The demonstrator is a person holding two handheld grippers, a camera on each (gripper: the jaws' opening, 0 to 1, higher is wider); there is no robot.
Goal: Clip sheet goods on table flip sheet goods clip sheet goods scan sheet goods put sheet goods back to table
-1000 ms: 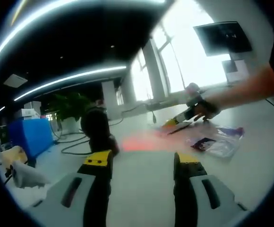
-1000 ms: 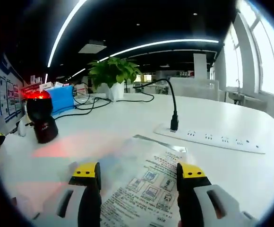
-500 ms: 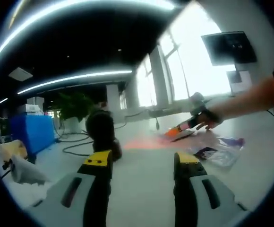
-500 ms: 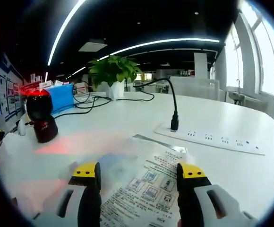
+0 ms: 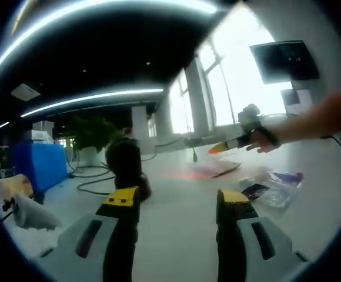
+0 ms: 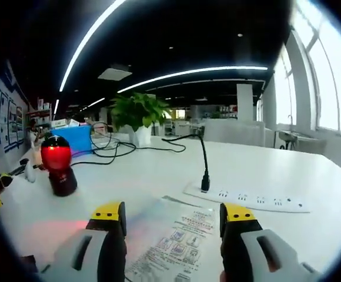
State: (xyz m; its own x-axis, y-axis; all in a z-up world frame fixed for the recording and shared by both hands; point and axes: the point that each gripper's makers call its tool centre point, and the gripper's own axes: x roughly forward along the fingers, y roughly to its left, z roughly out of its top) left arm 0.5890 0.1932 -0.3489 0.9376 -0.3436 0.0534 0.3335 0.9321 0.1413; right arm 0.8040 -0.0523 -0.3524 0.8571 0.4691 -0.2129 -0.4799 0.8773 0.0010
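Both claws gape, empty, over the table point(image 6: 311, 235).
Sheet point(image 6: 170, 238) lies flat between right gripper point(image 6: 173, 218) jaws — scanner point(image 6: 57, 170) glows red; left gripper point(image 5: 175, 202) bare.

Sitting green and leafy at the far side of the white table point(image 6: 311, 176): a potted plant point(image 6: 136, 115), black cables point(image 6: 109, 154) trailing beside it. Lying long and white across the tabletop, a power strip point(image 6: 247, 198), one black plug point(image 6: 205, 183) standing in it. Resting near the plant, a blue box point(image 6: 72, 136). Glowing overhead, curved ceiling light strips point(image 6: 182, 73).
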